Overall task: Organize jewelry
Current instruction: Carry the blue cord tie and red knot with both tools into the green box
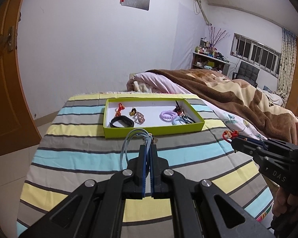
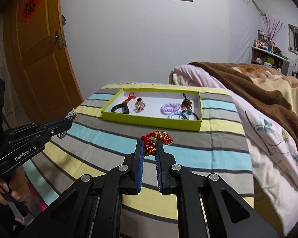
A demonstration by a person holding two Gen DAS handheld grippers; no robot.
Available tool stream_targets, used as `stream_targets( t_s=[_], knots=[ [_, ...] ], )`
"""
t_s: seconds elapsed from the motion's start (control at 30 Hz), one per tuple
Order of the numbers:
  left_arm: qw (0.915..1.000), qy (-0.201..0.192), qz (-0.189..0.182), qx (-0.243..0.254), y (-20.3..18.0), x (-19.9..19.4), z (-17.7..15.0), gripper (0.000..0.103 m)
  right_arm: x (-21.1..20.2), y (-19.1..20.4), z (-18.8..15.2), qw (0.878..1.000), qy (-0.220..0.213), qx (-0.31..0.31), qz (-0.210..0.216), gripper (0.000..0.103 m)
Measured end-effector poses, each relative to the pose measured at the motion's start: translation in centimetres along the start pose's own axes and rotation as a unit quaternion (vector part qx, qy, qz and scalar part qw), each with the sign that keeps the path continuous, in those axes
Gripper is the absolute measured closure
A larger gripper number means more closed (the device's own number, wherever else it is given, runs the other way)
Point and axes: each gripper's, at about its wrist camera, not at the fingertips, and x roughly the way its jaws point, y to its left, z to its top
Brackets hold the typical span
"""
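A lime-green tray [image 1: 129, 131] [image 2: 149, 124] lies on the striped cloth and holds a black wristband [image 1: 121, 122], a beaded charm [image 1: 139, 117], a purple coil hair tie [image 1: 167, 115], a pale blue coil tie [image 2: 173, 115] and dark tasselled pieces. My left gripper [image 1: 148, 146] is shut on a light blue cord necklace [image 1: 127, 144], held above the cloth just in front of the tray; its cord loops hang to the left. My right gripper [image 2: 149, 144] is shut on a red and gold knotted charm [image 2: 158, 137], also raised before the tray. Each gripper shows in the other's view at the side.
The striped cloth [image 1: 79, 158] covers a raised surface that drops off at its left edge toward a tiled floor and an orange door [image 2: 35, 59]. A bed with a pink quilt and brown blanket [image 1: 228, 91] borders the right side. A hand [image 2: 4, 188] grips the left handle.
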Motion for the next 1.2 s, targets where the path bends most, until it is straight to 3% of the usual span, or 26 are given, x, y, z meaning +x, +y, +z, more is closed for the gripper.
stream_targets(
  t_s=[0.73,1.2],
  knots=[
    [0.9992,-0.016,0.018,0.031,-1.0,2.0,3.5,0.1,1.3,-1.0,4.3,1.0,-0.022,-0.021,-0.004,0.092],
    [0.9991,-0.021,0.017,0.032,0.0,7.4,6.3,0.1,8.1,-3.0,7.2,1.0,-0.002,-0.017,-0.007,0.092]
  ],
)
